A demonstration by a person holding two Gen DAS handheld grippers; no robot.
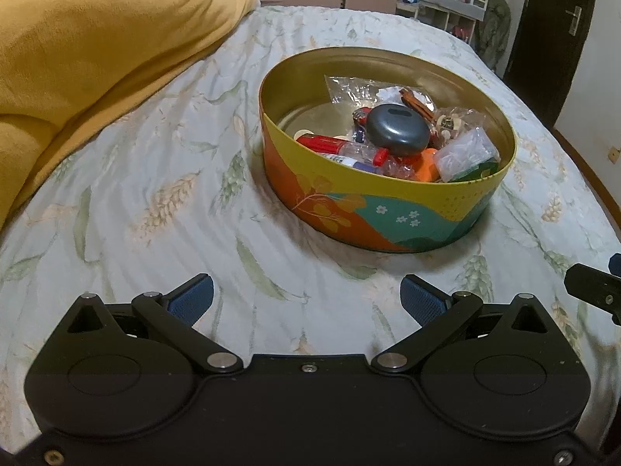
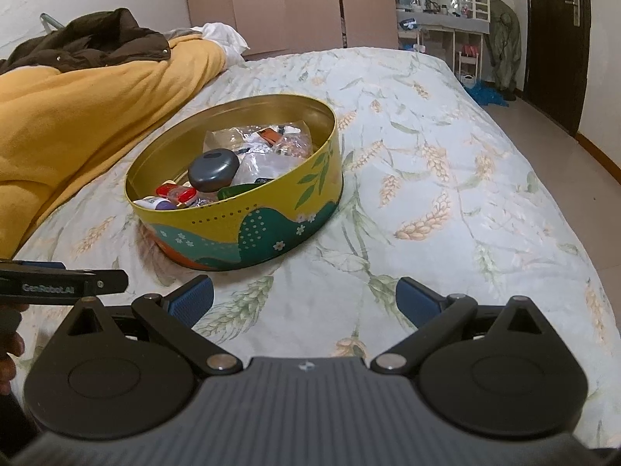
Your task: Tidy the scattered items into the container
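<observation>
- Round tin [image 1: 388, 209]: one, on the bed.
- Grey oval case [image 1: 398, 128]: one, inside.
- Red-capped tubes [image 1: 341, 149]: at least two.
- Orange item [image 1: 427, 167]: one, partly hidden.
- Clear plastic bags [image 1: 465, 151]: three or so; exact count unclear.
- Grippers: two, left gripper [image 1: 306, 295] and right gripper [image 2: 304, 295].
- Yellow blanket [image 1: 97, 50]: one.

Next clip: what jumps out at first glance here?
The round painted tin stands mid-bed on the leaf-print bedspread, filled with small items topped by a grey oval case. A mustard-yellow blanket is heaped to its left. The left gripper and right gripper are open and empty, short of the tin.
</observation>
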